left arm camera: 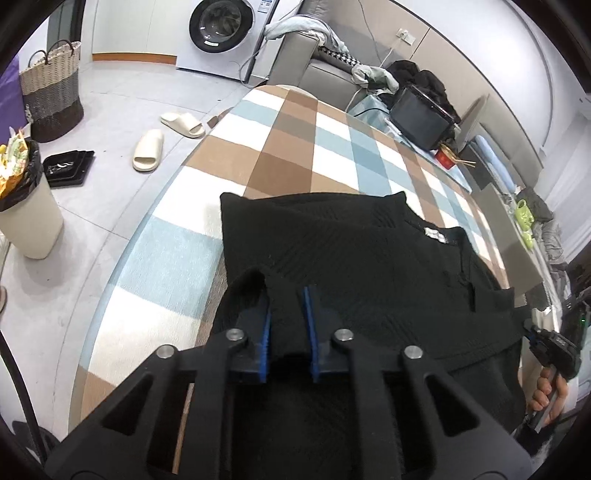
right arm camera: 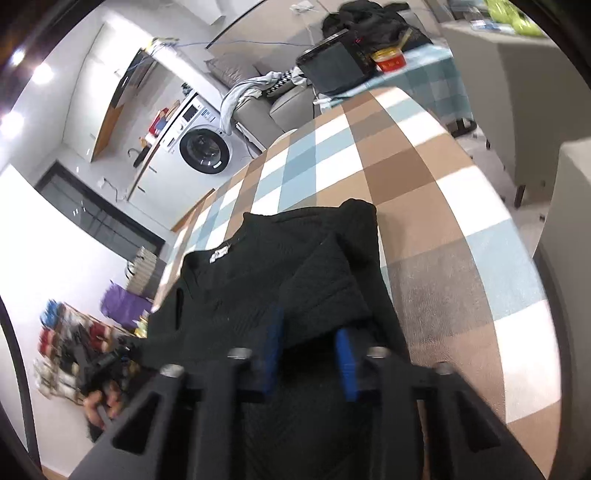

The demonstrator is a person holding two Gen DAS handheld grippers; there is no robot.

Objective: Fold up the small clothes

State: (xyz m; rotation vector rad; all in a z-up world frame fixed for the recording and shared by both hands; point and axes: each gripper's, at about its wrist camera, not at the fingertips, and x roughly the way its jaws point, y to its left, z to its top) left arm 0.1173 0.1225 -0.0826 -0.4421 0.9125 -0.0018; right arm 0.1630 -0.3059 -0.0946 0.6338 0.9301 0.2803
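Observation:
A black knit top (left arm camera: 369, 266) with a white neck label (left arm camera: 436, 234) lies on a checked brown, blue and white tablecloth (left arm camera: 295, 147). My left gripper (left arm camera: 288, 321) has its blue pads closed on a fold of the top's near left edge. In the right wrist view the same top (right arm camera: 258, 280) lies spread, one sleeve folded over its right side. My right gripper (right arm camera: 308, 347) has its blue pads around a bunch of the top's near right edge. The right gripper (left arm camera: 550, 350) and the hand holding it show at the right edge of the left wrist view.
A washing machine (left arm camera: 218, 29), a woven basket (left arm camera: 51, 92), a bin (left arm camera: 26, 214), two slippers (left arm camera: 147, 149) and a black tray (left arm camera: 68, 168) are on the floor to the left. A grey sofa (left arm camera: 325, 70) with clothes and a black box (left arm camera: 421, 118) stand beyond the table.

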